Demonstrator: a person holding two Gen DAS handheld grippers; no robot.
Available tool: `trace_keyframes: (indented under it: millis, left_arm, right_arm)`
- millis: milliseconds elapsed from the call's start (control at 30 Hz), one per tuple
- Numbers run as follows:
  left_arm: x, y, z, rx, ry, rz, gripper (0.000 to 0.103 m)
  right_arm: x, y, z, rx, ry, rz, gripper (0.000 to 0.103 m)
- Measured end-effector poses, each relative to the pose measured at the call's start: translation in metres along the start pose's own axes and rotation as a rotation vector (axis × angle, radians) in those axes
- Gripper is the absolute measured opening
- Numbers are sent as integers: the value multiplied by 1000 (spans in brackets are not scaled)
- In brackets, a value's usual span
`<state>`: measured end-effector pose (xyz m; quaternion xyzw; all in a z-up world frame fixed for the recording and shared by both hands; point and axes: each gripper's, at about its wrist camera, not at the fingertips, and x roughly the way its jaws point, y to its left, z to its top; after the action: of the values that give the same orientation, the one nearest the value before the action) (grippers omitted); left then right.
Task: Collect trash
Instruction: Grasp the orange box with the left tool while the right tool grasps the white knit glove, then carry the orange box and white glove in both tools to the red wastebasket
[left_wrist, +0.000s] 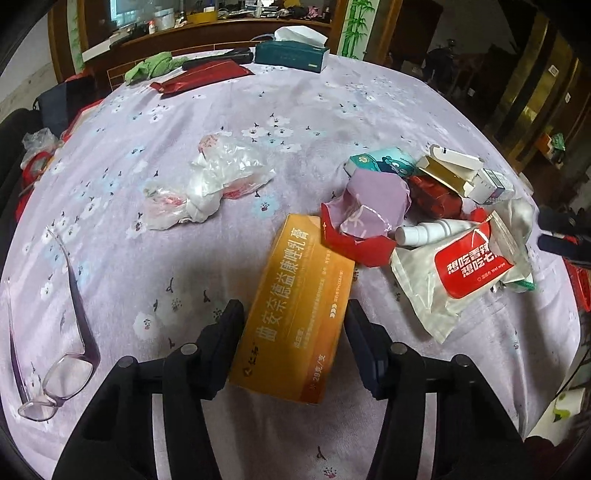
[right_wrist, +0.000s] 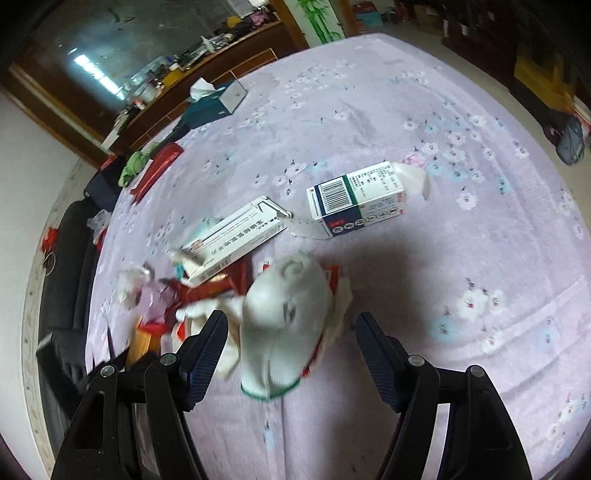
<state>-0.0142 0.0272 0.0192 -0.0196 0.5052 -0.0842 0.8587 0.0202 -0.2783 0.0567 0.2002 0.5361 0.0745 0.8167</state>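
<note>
Left view: glasses (left_wrist: 55, 373) at lower left, crumpled bags (left_wrist: 207, 184) mid-frame. Orange box (left_wrist: 291, 314) bottom centre between spread left gripper (left_wrist: 293, 314) fingers, contact unclear. Trash pile (left_wrist: 424, 214) at right. Right view: right gripper (right_wrist: 291, 325) spread around blurred white wrapper (right_wrist: 288, 317); barcode box (right_wrist: 354, 199) above.

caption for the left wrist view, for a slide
Left gripper open around an orange box on a floral tablecloth, trash pile to its right.
</note>
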Motion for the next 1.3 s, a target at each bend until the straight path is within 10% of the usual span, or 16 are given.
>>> trace_keyframes:
  millis: [167, 300, 400, 967, 1300]
  left_arm:
    - [-7, -2, -6, -5, -15, -19, 53]
    - [-17, -5, -13, -10, -39, -40, 53]
    - [-26, -7, -17, -23, -58, -45, 53]
    - [-79, -81, 1, 62, -190, -142, 53]
    - [-77, -122, 8, 115, -185, -167, 53]
  right_arm:
    - [25, 2, 3, 19, 36, -38, 76]
    - [29, 1, -3, 29, 46, -28, 38]
    - [22, -2, -7, 35, 37, -20, 29]
    - [-71, -13, -36, -94, -150, -31, 26]
    - [-61, -83, -40, 69, -61, -66, 31]
